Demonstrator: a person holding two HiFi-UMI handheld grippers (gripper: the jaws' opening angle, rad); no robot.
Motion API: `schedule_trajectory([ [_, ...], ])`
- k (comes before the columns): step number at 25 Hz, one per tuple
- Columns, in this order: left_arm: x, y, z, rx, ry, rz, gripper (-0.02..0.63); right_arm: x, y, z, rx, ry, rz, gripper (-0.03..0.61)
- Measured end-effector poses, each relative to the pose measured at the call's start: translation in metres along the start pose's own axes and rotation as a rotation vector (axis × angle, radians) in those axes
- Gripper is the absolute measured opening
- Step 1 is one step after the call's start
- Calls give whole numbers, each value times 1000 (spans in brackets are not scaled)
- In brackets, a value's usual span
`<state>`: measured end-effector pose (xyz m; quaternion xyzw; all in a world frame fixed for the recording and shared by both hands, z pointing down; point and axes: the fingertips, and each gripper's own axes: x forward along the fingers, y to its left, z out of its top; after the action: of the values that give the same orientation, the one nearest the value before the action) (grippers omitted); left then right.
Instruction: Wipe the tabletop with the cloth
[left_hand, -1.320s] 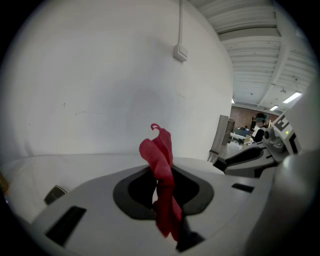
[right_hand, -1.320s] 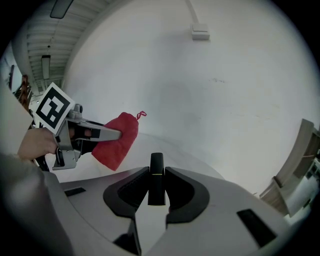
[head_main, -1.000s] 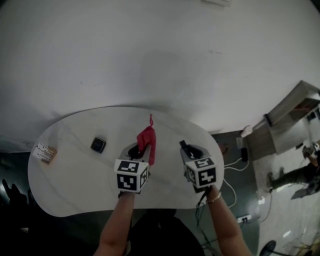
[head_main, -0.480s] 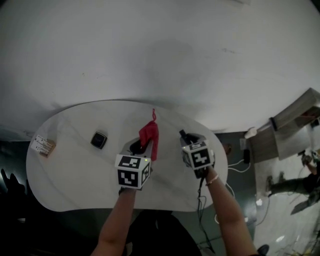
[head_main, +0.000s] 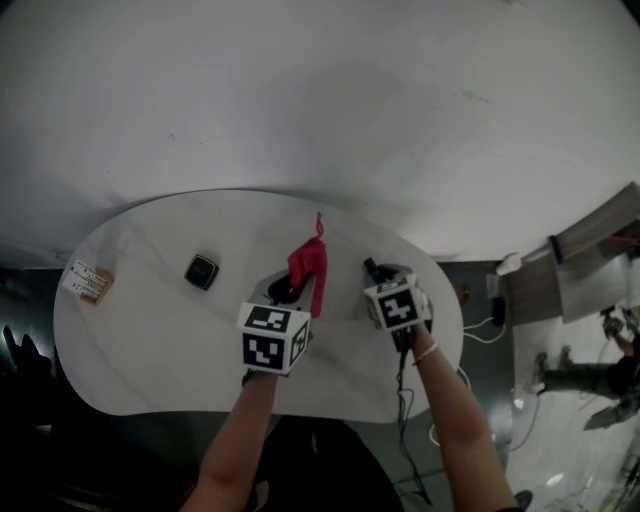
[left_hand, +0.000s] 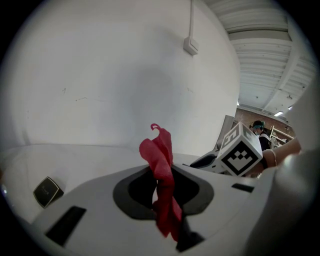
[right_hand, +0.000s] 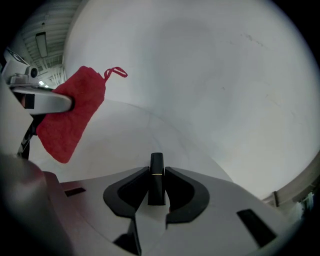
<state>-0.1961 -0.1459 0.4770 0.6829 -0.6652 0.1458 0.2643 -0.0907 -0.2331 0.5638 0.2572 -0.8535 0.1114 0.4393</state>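
A red cloth (head_main: 308, 268) hangs above the white oval table (head_main: 150, 330), pinched in my left gripper (head_main: 288, 292), which is shut on it. In the left gripper view the cloth (left_hand: 161, 170) rises between the jaws, its loop on top. My right gripper (head_main: 378, 282) is just right of it, shut on a small black tube (right_hand: 156, 175) with a thin gold band that sticks out past the jaws. From the right gripper view the cloth (right_hand: 70, 115) dangles at the left, above the tabletop (right_hand: 140, 135).
A small black square object (head_main: 201, 271) lies on the table's left half, with a small printed box (head_main: 86, 283) near the left edge. A white wall stands behind the table. Right of the table are cables (head_main: 480, 325) on the floor and a shelf unit.
My right gripper, with the black tube, has sunk and shifted a little farther over the table. The left gripper still holds the cloth in about the same place.
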Motion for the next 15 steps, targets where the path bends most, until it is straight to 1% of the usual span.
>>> schedule_trajectory([
  [4, 0, 5, 0, -5, 2, 6, 61, 2, -2, -3, 12, 10, 3, 93],
  [13, 1, 3, -7, -15, 18, -2, 61, 3, -2, -3, 41, -23, -4, 94],
  [15, 1, 1, -9, -12, 25, -3, 61, 1, 0, -3, 46, -36, 9, 115],
])
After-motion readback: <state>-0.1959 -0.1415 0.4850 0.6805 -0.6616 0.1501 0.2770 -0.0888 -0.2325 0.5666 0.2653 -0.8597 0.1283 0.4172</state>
